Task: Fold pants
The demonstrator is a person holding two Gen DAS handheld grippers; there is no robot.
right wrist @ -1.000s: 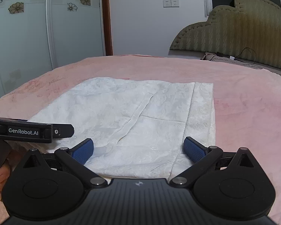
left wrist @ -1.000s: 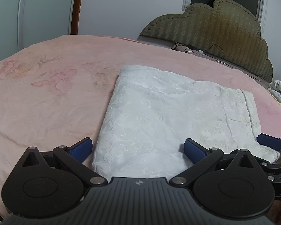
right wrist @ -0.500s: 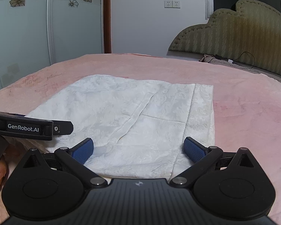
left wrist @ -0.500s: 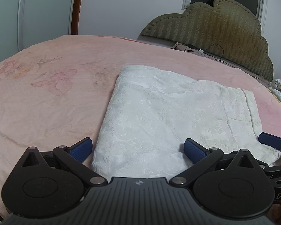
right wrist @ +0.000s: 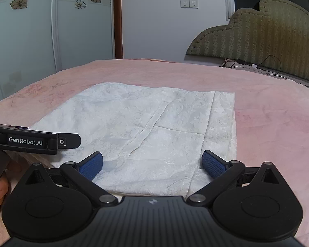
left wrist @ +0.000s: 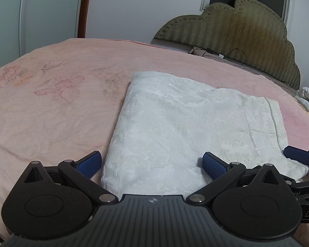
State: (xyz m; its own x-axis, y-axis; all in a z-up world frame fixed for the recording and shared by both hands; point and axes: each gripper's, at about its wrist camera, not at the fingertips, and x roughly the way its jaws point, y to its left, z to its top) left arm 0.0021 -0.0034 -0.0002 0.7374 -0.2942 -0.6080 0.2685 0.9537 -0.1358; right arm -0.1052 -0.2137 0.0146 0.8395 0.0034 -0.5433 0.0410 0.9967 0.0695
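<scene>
White pants (left wrist: pixel 185 127) lie flat on the pink bedspread (left wrist: pixel 51 107), folded into a rough rectangle. Seam and waistband strip visible in the right wrist view (right wrist: pixel 154 127), band along the 3 o'clock edge.

Left gripper (left wrist: pixel 152 164): fingers (left wrist: pixel 88 164) spread wide, holding nothing. They straddle the near 6 o'clock edge of the pants; the left pad sits over bedspread just beside the fabric's corner, the right pad over the fabric. Can't tell whether the pads touch the cloth.

Right gripper (right wrist: pixel 152 164): fingers (right wrist: pixel 214 164) also wide apart, nothing between them, both pads over the near hem of the pants. Contact not discernible.

The two grippers sit side by side along the same near edge. The left gripper's arm shows at 9 o'clock in the right wrist view, above the pants' near-left corner; one of the right gripper's blue pads shows at 3 o'clock in the left wrist view.

Padded olive headboard (right wrist: pixel 267 37) at 2 o'clock, behind the bed. Wall socket (right wrist: pixel 189 3) at 12 o'clock.
</scene>
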